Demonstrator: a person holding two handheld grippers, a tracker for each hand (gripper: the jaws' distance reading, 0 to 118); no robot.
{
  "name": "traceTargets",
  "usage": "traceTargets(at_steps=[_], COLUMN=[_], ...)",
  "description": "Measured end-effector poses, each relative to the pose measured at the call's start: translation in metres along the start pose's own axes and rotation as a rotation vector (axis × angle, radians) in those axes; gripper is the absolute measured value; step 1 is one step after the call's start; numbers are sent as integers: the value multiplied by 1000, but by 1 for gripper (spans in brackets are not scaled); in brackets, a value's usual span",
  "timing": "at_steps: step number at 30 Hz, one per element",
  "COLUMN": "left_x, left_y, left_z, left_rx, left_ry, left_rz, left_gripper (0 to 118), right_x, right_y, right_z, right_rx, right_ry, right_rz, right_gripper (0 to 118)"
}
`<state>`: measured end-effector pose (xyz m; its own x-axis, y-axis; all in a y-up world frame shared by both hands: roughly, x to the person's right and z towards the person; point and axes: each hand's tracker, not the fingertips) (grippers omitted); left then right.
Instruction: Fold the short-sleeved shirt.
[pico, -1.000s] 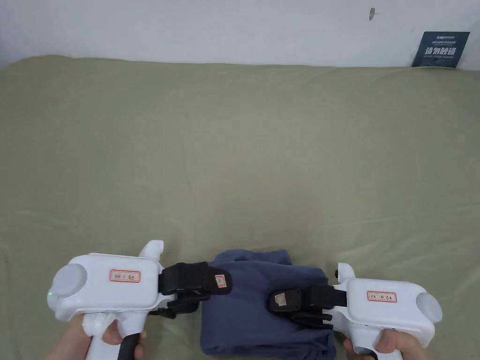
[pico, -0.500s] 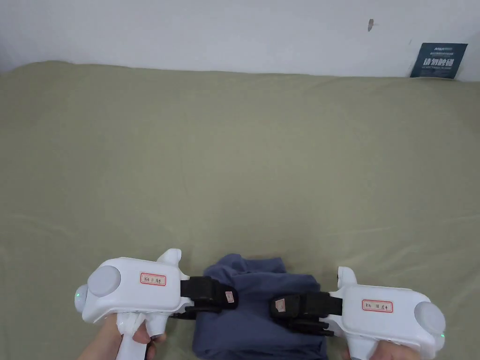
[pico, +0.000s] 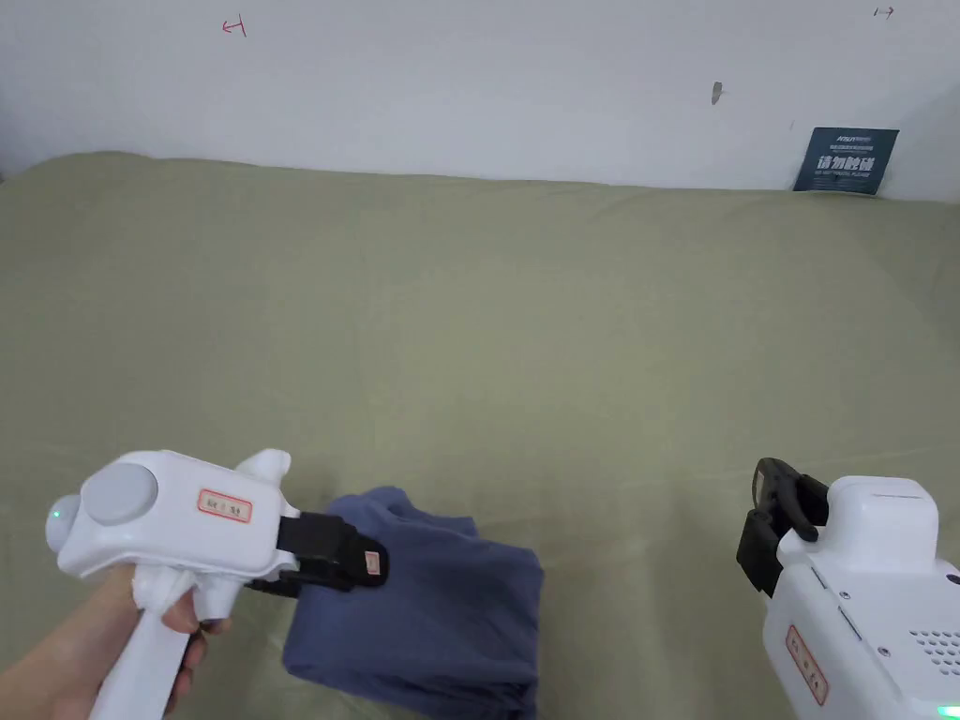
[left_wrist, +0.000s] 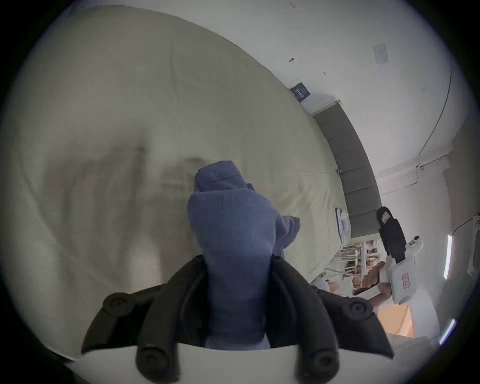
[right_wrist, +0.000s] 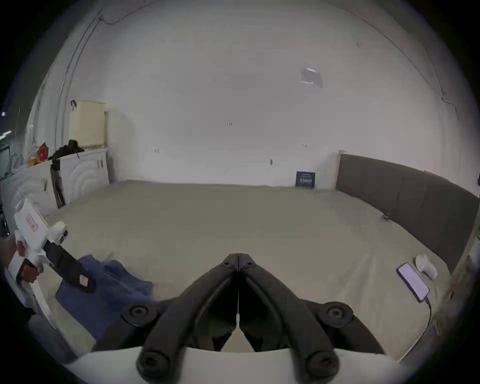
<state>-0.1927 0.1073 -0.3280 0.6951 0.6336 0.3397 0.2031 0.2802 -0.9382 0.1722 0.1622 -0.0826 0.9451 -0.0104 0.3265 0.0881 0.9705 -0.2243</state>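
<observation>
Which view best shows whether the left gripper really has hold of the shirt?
The left gripper view: the blue shirt runs between the jaws of the left gripper, pinched on both sides. In the head view the jaws lie over the shirt's edge, hiding contact. The right gripper view shows them small and far off.

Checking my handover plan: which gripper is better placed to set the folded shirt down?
Left. The left gripper is shut on the blue shirt; the right gripper is shut, holding nothing, off to the shirt's right.
</observation>
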Motion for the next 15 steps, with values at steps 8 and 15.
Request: traceTargets(at_steps=[8, 15], left_x=[-45, -124], left_y=[24, 54], left_z=[63, 144], left_rx=[51, 45], left_ry=[75, 170], left_rz=[38, 50], left_gripper=[31, 31], right_x=[-64, -167], right_y=[9, 5], right_z=[-21, -49], right_rx=[80, 47], right_ry=[-85, 76], right_rz=[82, 83], right_gripper=[1, 1])
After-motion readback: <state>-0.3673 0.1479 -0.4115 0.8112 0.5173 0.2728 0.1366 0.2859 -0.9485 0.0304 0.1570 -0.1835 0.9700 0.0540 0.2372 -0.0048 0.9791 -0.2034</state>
